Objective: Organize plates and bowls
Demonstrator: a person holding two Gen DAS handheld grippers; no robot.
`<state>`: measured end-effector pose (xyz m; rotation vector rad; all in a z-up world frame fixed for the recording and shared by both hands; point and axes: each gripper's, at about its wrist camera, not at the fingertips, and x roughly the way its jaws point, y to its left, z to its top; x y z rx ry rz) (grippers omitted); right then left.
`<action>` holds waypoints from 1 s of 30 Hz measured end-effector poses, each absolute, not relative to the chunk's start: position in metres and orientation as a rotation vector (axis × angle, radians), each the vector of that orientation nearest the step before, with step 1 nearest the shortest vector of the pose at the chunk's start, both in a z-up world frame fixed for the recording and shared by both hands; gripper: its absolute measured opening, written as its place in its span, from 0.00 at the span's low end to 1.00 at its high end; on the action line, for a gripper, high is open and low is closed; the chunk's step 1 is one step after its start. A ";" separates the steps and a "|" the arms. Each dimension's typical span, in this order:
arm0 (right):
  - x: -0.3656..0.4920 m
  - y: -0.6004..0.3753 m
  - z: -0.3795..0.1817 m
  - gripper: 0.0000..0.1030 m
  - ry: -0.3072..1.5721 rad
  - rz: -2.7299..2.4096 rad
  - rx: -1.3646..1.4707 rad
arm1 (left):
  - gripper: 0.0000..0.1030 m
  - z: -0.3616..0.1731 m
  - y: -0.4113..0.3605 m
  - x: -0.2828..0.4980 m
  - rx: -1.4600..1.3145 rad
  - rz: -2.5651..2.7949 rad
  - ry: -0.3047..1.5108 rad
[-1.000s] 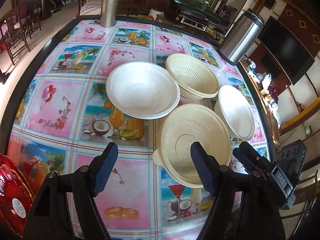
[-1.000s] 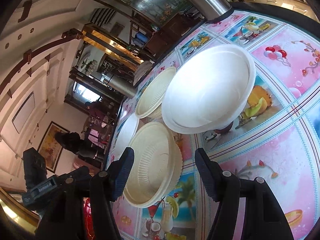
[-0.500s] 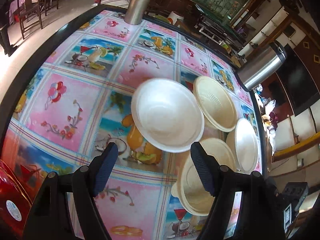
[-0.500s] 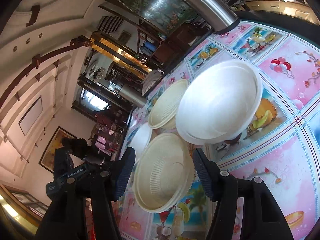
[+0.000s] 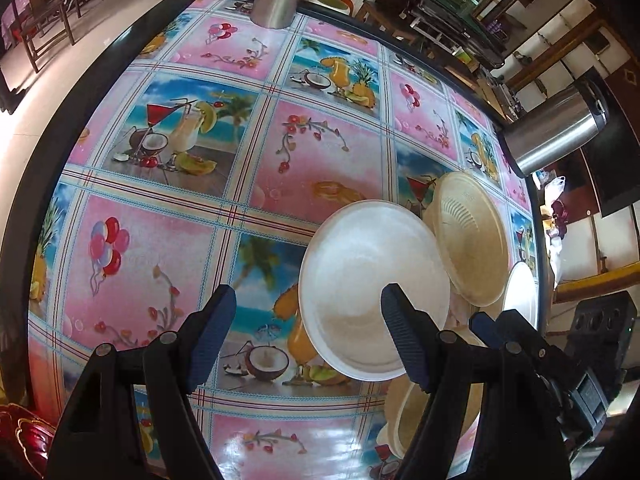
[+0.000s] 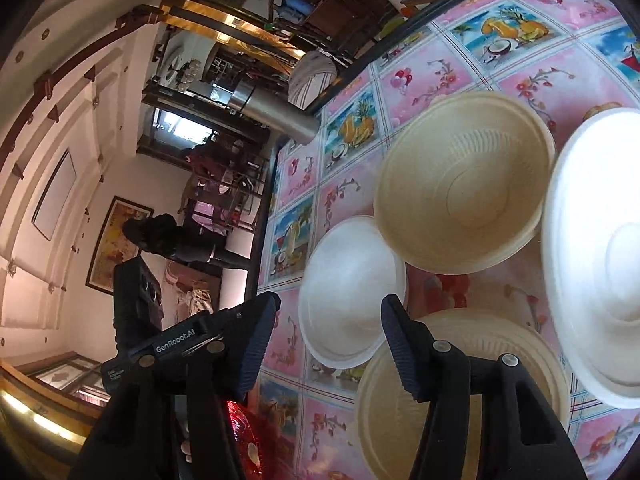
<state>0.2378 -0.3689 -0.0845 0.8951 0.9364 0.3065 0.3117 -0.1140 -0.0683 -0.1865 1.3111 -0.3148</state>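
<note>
The right hand-held gripper [image 6: 328, 336] has swung from the near cream bowl [image 6: 460, 400] toward the small white bowl [image 6: 352, 292], jaws closing around it; the left hand-held gripper [image 5: 306, 328] stays spread, empty.

1. Home dining room, or possibly a small eatery.
2. Table [image 5: 24, 184] with dark rim, covered in tropical-print oilcloth [image 5: 320, 152].
3. Steel thermos flasks [image 5: 556, 128] on it.
4. Wooden chairs [image 5: 48, 20] on tiled floor.
5. Framed pictures [image 6: 116, 240], carved wood cabinets [image 6: 248, 60], ornate ceiling mouldings.
</note>
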 end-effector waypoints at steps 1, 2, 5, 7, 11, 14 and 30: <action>0.241 -0.370 -0.089 0.54 0.946 0.293 0.901 | 0.73 -0.071 -0.115 0.313 -0.182 -0.317 1.319; 0.243 -0.372 -0.093 0.54 0.956 0.280 0.901 | 0.73 -0.074 -0.115 0.315 -0.178 -0.318 1.325; 0.251 -0.372 -0.097 0.53 0.977 0.255 0.887 | 0.73 -0.080 -0.117 0.319 -0.192 -0.332 1.348; 0.255 -0.370 -0.098 0.53 0.997 0.242 0.863 | 0.73 -0.081 -0.118 0.321 -0.206 -0.346 1.357; 0.262 -0.366 -0.100 0.53 1.024 0.217 0.835 | 0.73 -0.086 -0.124 0.322 -0.183 -0.355 1.377; 0.266 -0.365 -0.102 0.52 1.039 0.212 0.835 | 0.73 -0.088 -0.123 0.325 -0.209 -0.363 1.390; 0.276 -0.359 -0.114 0.38 1.069 0.181 0.814 | 0.65 -0.087 -0.128 0.326 -0.213 -0.420 1.361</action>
